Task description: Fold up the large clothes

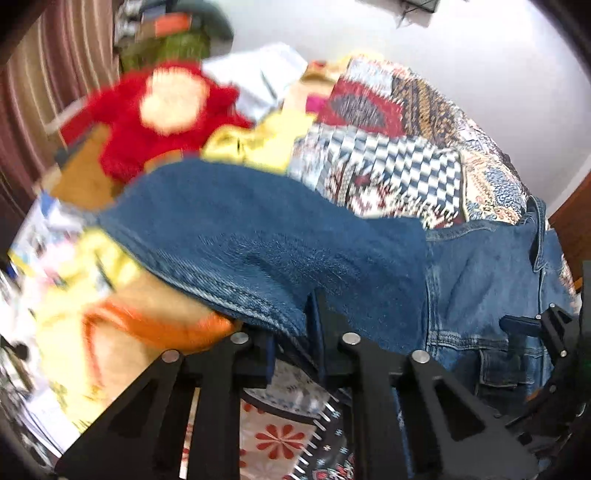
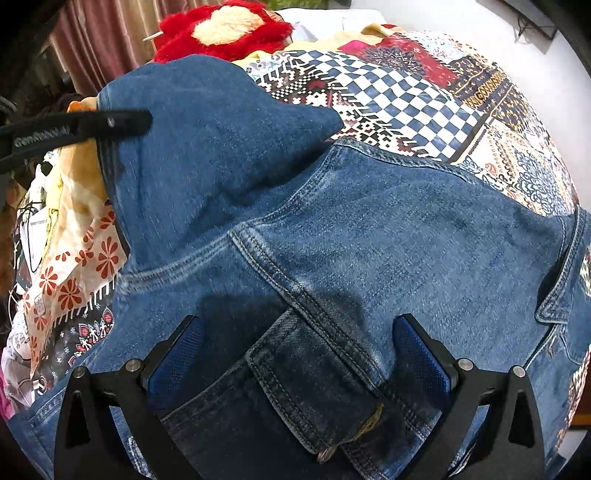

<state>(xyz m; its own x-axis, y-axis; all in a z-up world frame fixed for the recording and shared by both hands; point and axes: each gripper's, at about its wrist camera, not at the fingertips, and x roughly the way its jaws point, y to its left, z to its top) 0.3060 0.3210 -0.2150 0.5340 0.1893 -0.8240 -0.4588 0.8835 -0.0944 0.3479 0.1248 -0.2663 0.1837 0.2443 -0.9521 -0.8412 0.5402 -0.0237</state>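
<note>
Denim jacket (image 2: 332,229) lay on patchwork bedspread (image 2: 424,99), w/ plush toy (image 2: 225,29) behind it & curtain (image 2: 99,40) at far left.

A plain white wall (image 1: 461,55) fills the upper right of the left wrist view, with a dark fitting and its wires (image 1: 417,7) near the top edge. Striped maroon and beige curtains (image 1: 48,74) hang at the left. A bed covered by a multicoloured patchwork bedspread (image 2: 424,99) lies below. Reddish-brown wooden furniture (image 1: 572,218) stands at the right edge. Light is even and bright.
</note>
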